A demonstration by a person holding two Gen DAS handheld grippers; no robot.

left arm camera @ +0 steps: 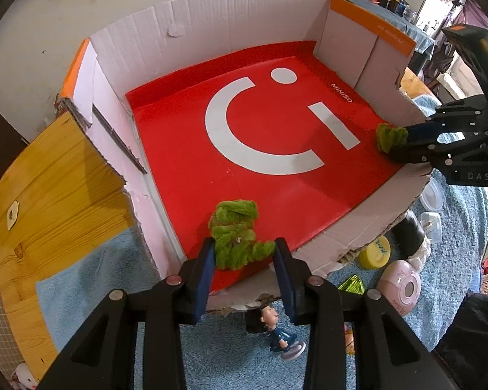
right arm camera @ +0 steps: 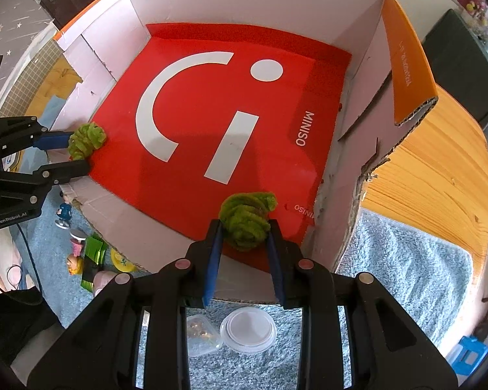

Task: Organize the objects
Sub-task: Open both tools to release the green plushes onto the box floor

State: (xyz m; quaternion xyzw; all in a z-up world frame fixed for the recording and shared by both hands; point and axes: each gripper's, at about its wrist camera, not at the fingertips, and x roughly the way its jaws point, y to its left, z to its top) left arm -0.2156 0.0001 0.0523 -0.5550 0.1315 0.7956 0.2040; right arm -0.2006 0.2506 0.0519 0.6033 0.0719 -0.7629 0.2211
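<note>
Right wrist view: right hand-held gripper (right arm camera: 244, 227) pinched green chenille bundle (right arm camera: 247, 221) between its pads; soft, light, compressible; left hand-held gripper (left arm camera: 244, 250) likewise held another bundle (left arm camera: 236, 237).

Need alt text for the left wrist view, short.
The left gripper clamps a fuzzy green bundle just above the red sheet lining an open cardboard box. At right, the right gripper holds a second green bundle over the box's edge.

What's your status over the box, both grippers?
Left gripper shut on a fuzzy green pipe-cleaner bundle. Right gripper shut on a second green bundle. Both over the red-lined cardboard box. Nothing blocking.
</note>
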